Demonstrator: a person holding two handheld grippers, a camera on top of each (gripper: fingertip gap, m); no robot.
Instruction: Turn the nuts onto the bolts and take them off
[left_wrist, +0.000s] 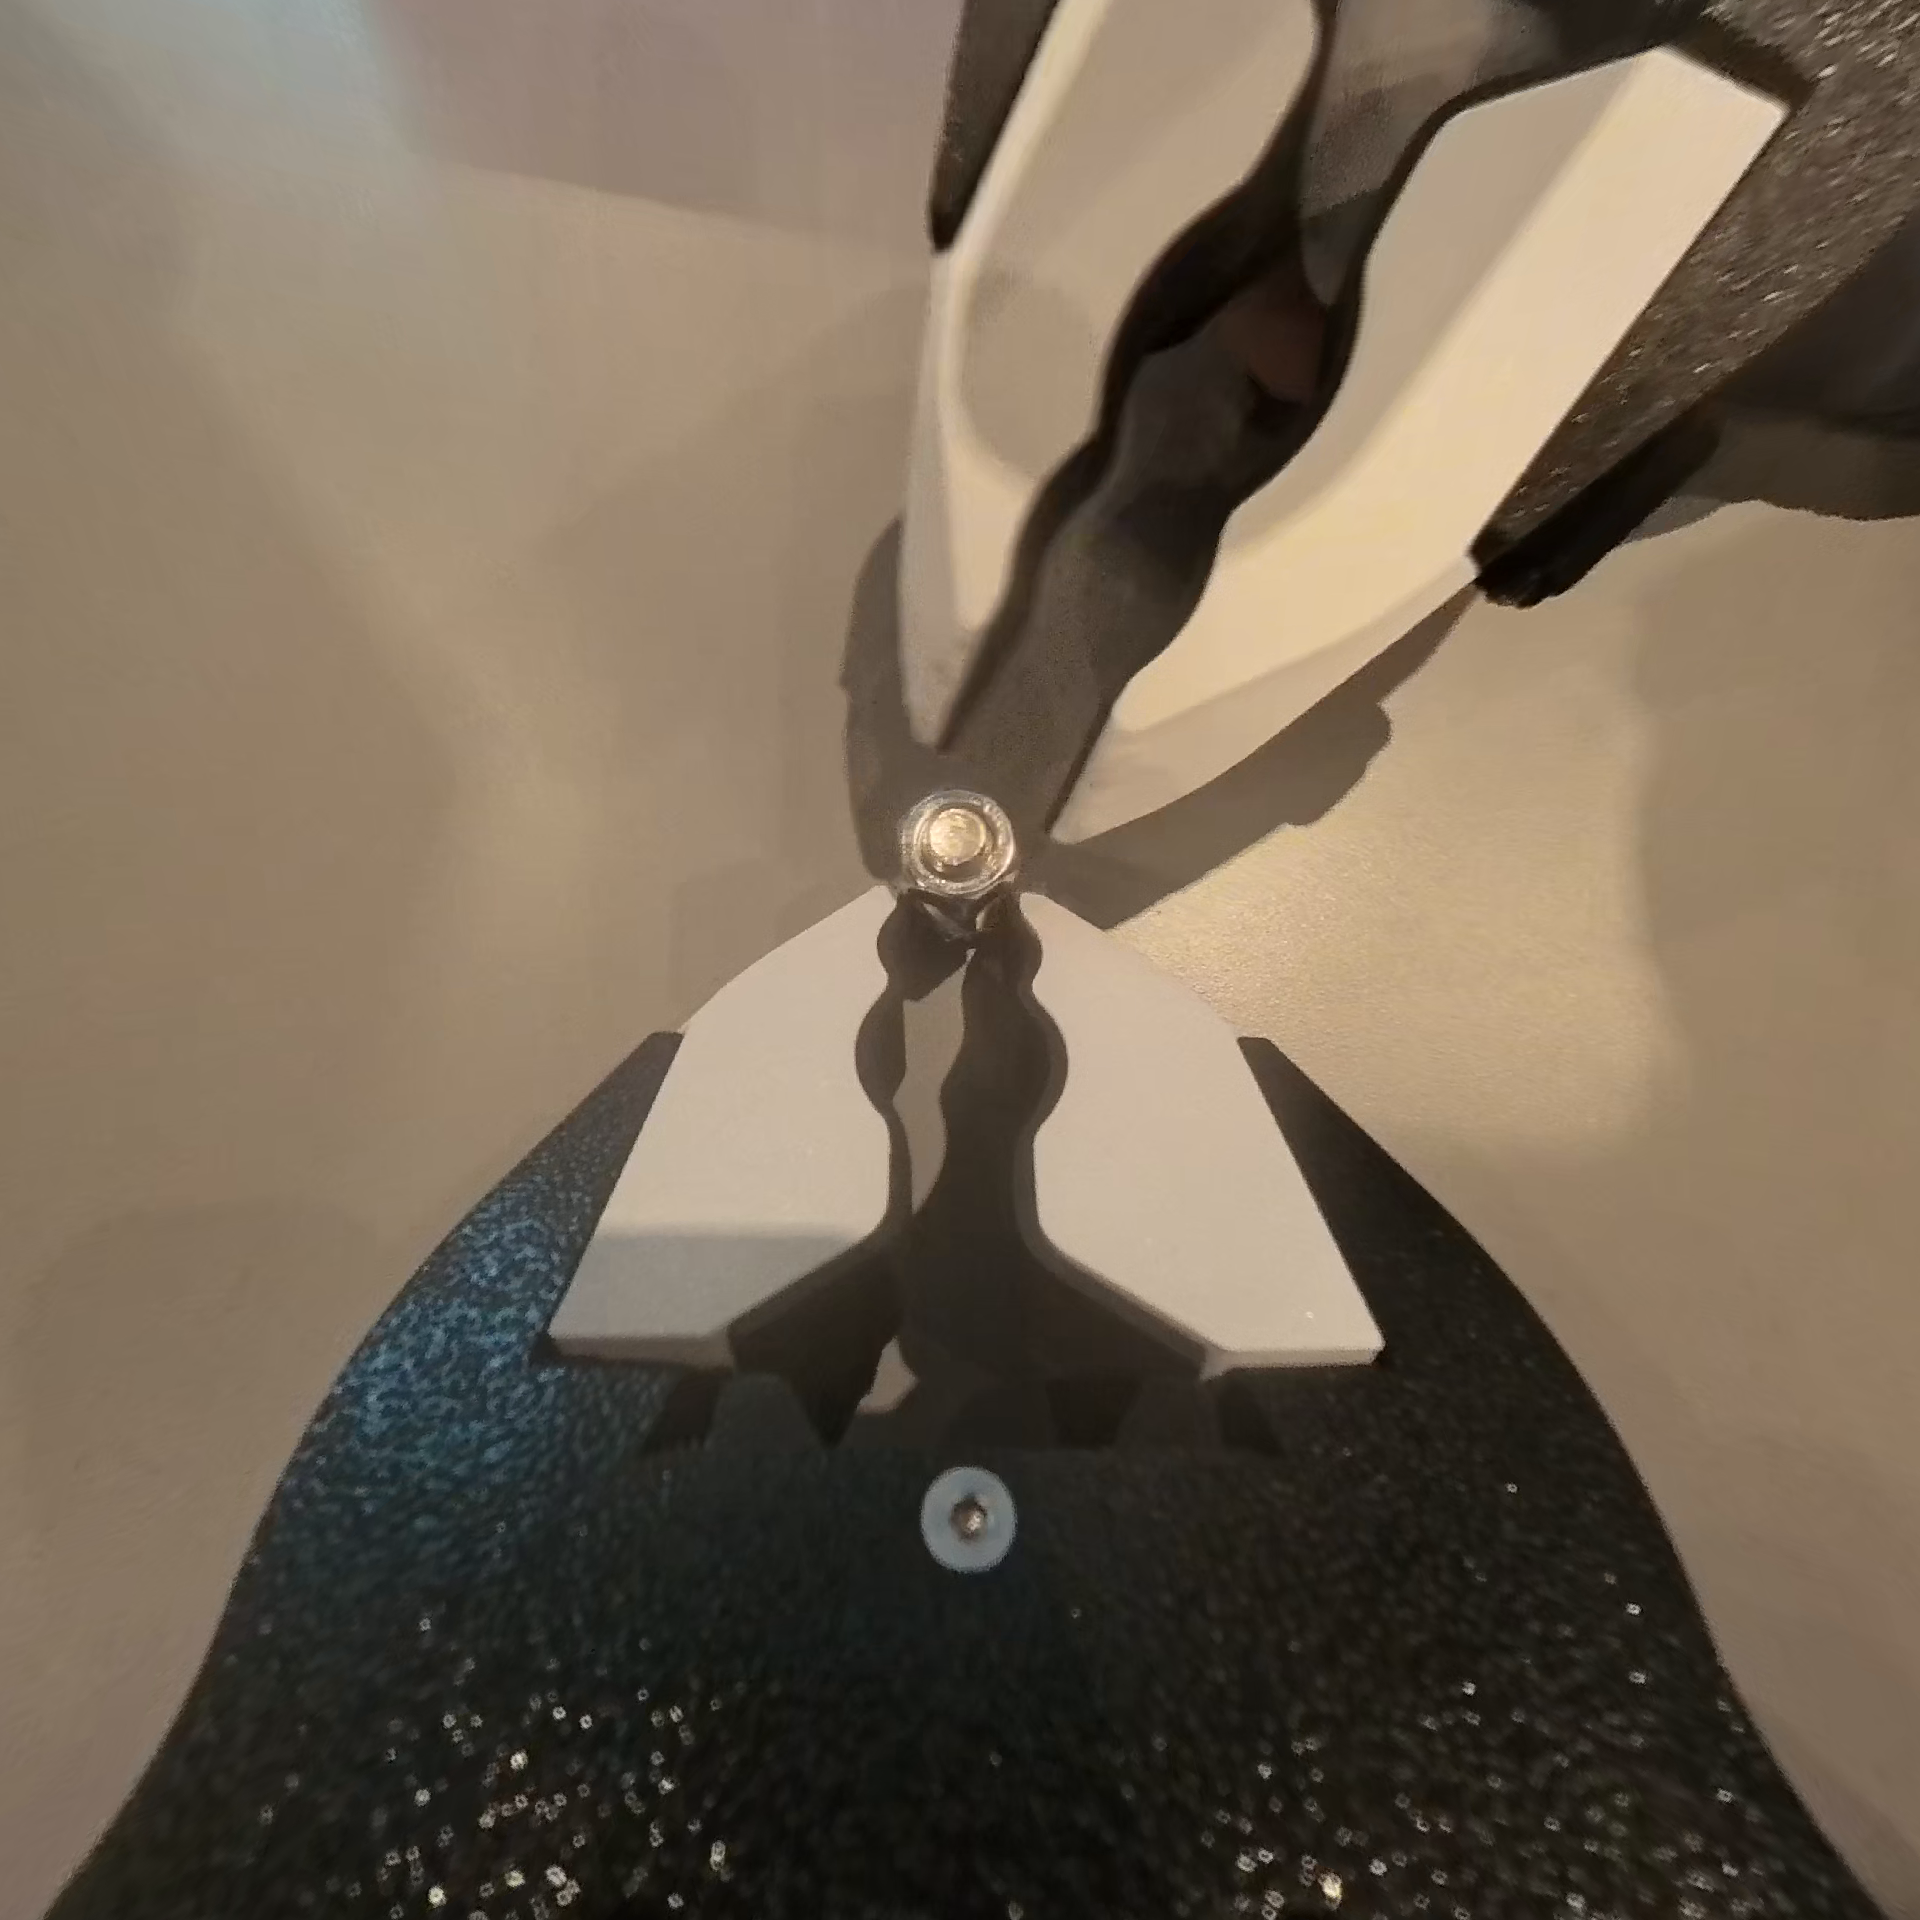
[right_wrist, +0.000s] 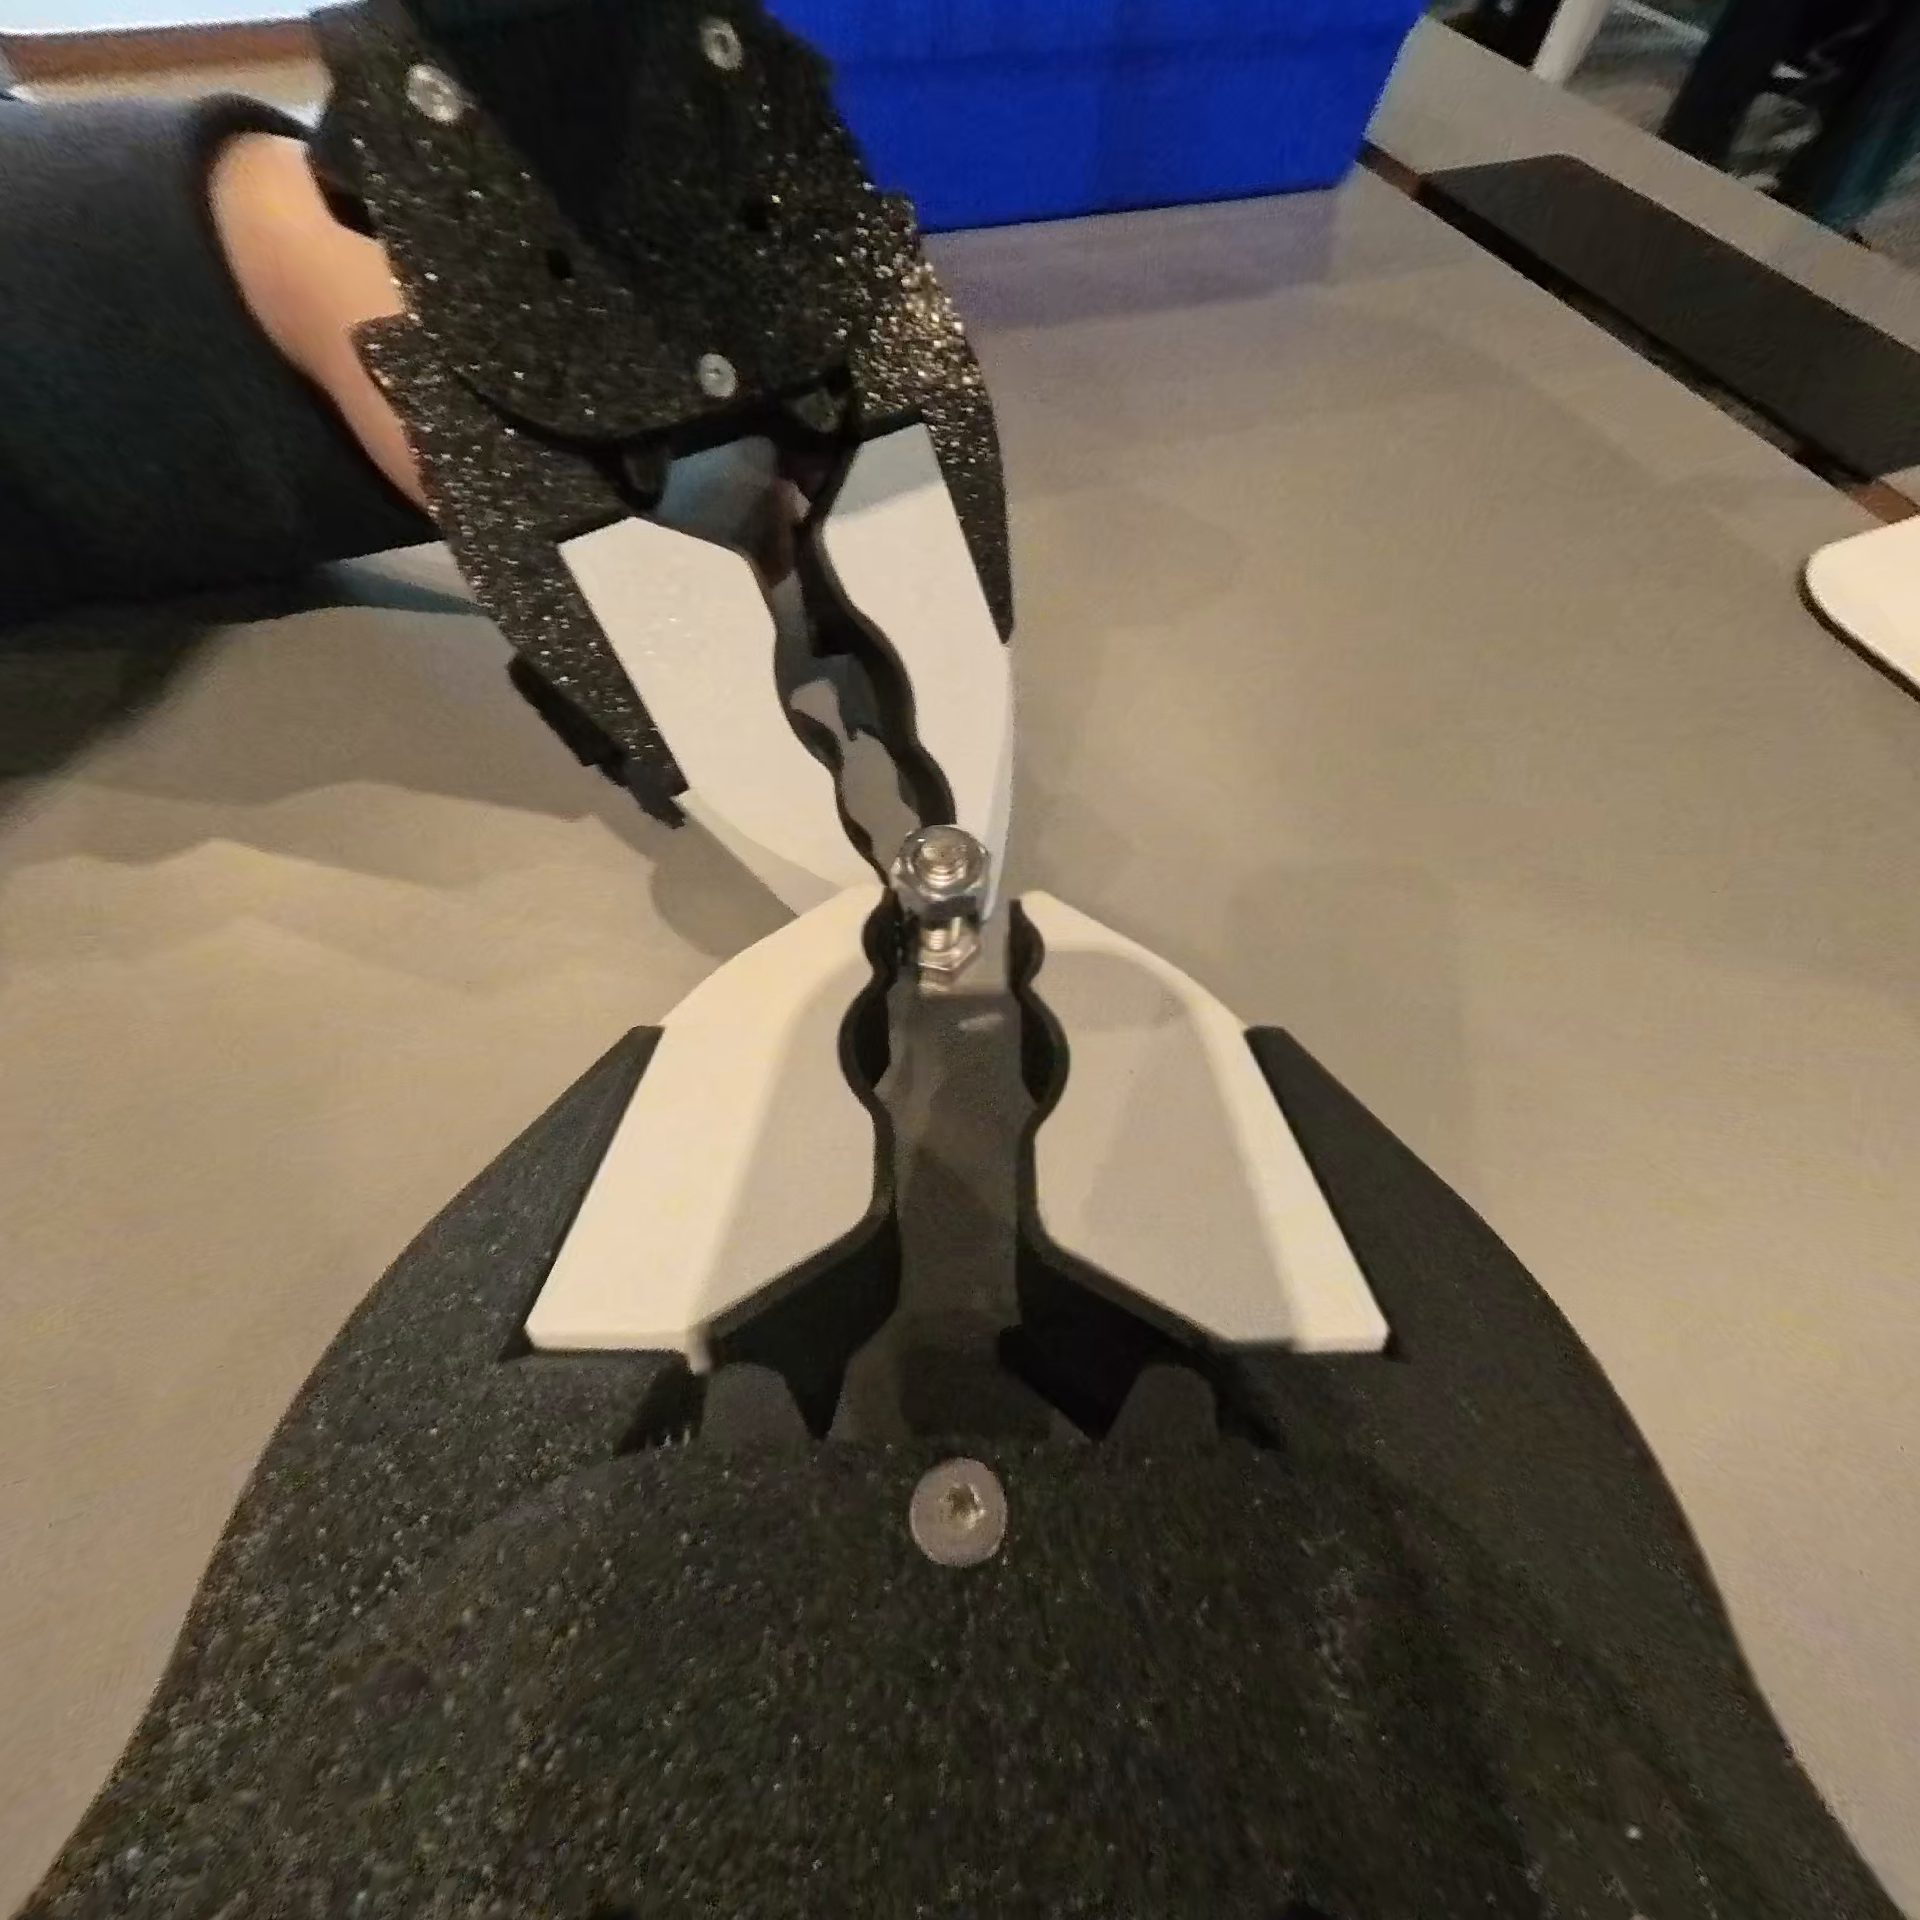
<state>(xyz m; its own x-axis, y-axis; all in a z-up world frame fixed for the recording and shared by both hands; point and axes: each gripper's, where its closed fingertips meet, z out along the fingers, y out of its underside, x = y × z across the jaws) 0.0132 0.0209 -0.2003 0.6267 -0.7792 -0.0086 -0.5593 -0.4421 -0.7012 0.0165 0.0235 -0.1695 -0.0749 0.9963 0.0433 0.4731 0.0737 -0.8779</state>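
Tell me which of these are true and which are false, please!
1. A nut is sitting on the bolt. True.
2. The bolt is lying flat on the table. False: the left gripper has it pinched between its fingers, up by the nut.
3. There is a blue bin at the far end of the table. True.
4. The gripper fingers are red. False: they are white, set in black speckled holders.
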